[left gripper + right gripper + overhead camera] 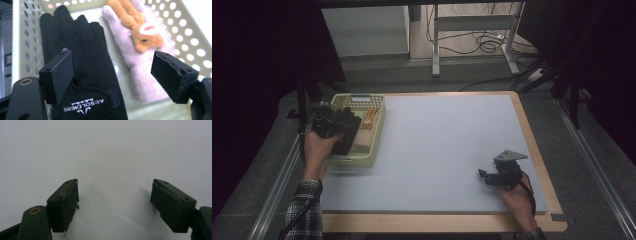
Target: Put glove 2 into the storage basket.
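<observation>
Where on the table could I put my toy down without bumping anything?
The wide grey mat is bare between the basket and the right tool, and across the far side too. The basket is crowded: a black glove and a pink glove lie inside, with the left tool over them.

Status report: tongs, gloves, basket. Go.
Left tongs open over black glove in basket. Pink glove beside it. Right tongs open, nothing between.
</observation>
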Motion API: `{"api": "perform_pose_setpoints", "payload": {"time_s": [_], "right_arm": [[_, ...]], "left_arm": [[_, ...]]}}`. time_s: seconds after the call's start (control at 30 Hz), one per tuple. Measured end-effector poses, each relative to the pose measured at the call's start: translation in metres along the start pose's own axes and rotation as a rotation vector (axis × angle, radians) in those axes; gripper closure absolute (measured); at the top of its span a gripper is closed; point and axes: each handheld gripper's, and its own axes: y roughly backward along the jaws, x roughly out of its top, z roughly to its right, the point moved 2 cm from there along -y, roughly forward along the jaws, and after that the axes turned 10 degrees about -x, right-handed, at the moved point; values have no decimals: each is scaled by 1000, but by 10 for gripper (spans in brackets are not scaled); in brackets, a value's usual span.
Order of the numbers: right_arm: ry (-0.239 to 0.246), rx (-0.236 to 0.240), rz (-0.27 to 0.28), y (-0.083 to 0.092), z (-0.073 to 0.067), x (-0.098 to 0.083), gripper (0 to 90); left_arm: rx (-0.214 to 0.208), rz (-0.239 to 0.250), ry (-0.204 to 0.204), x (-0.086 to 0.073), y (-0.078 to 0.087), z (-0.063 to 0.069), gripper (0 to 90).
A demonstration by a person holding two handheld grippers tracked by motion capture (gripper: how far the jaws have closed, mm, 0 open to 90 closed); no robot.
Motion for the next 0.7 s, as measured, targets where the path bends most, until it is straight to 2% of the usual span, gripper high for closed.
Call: {"api": "perform_pose_setpoints", "payload": {"time_s": [0.23,0.43,0.7], "right_arm": [[0,-2,0,0,0,0,220],[1,-2,-2,0,0,0,220],[1,-2,-2,0,0,0,220]], "left_arm": [[-35,20,-24,-3,5,9,145],[-105,65,1,-3,10,18,114],[-127,72,-34,-4,12,30,89]]}}
